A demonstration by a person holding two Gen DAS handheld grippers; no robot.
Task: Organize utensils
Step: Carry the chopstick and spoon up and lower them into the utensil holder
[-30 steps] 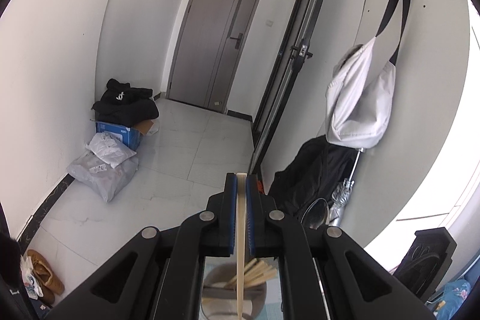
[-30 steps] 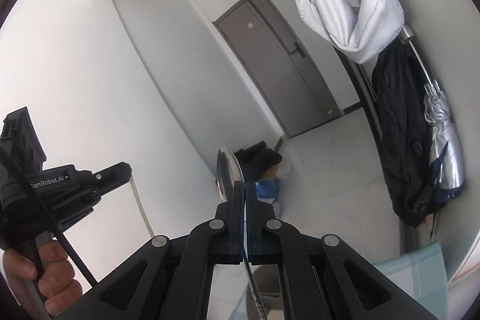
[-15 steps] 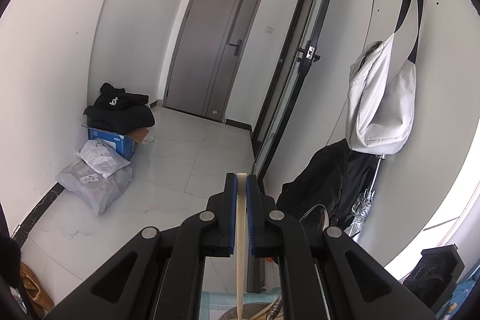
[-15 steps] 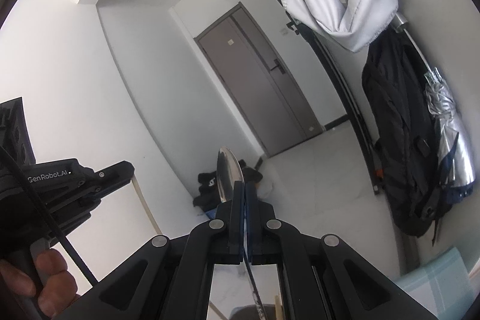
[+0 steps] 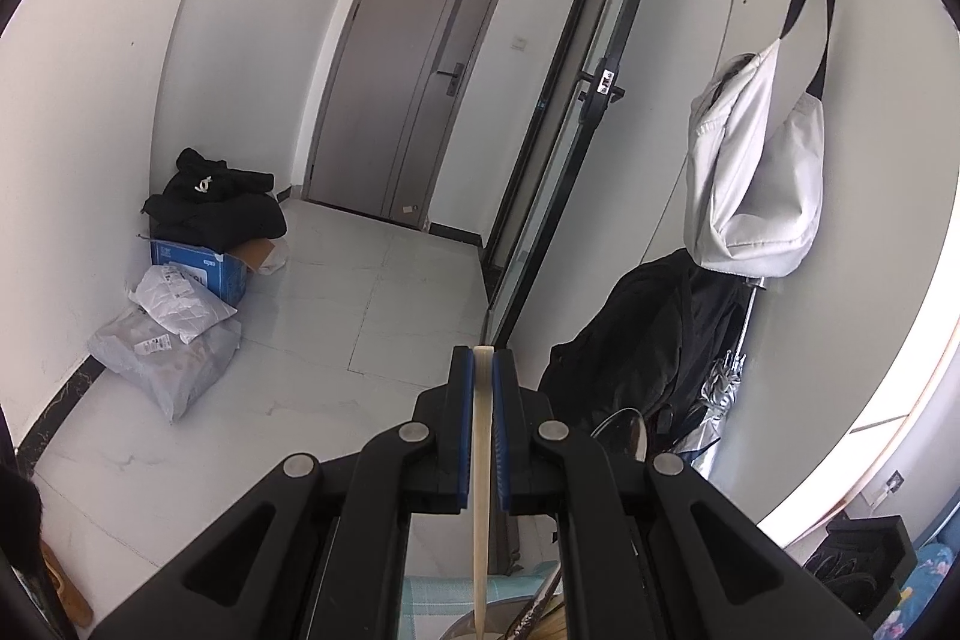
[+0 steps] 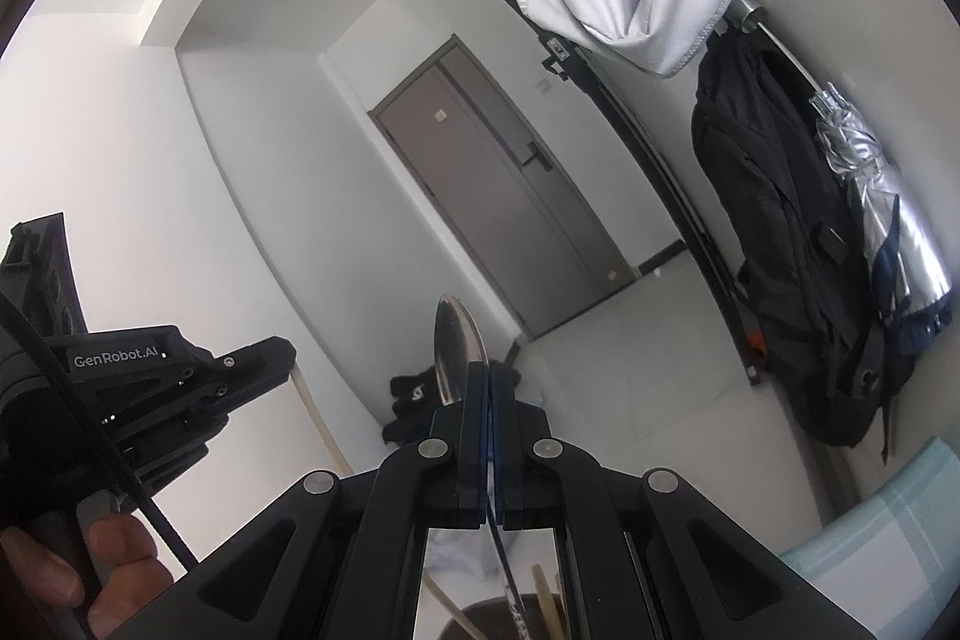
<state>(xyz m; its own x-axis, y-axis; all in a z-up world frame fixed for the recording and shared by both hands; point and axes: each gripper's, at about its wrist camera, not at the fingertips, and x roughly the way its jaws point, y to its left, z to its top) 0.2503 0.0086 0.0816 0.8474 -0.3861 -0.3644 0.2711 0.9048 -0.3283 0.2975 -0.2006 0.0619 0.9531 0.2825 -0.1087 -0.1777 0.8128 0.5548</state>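
left gripper [image 5: 483,361]: jaws clamped on a pale chopstick [image 5: 482,490], blue pads pressed flat to either side of it. the stick runs upright between the pads, top end level with the pad tips, lower end reaching down over the rim of a round holder [image 5: 510,625] at the bottom edge of the left wrist view. more sticks lean inside that holder. a light blue checked cloth [image 5: 420,595] shows under it; what carries the cloth cannot be told.

right gripper [image 6: 487,376]: jaws shut tight on a metal spoon [image 6: 454,352]. bowl of the spoon stands above the jaw tips, tilted a little to the left; the dark handle drops below the pads toward a dark container [image 6: 480,622] with pale sticks standing in it.

in the right wrist view the left gripper sits at the left edge, a hand [image 6: 60,574] wrapped round its grip, the chopstick slanting down from it.

spoon bowl also shows in the left wrist view, just right of the left jaws.

background: grey door [image 5: 408,70], white bag [image 5: 750,172] hanging on the wall, black jacket [image 5: 648,340] below it, parcels [image 5: 168,340] on the floor by the left wall.
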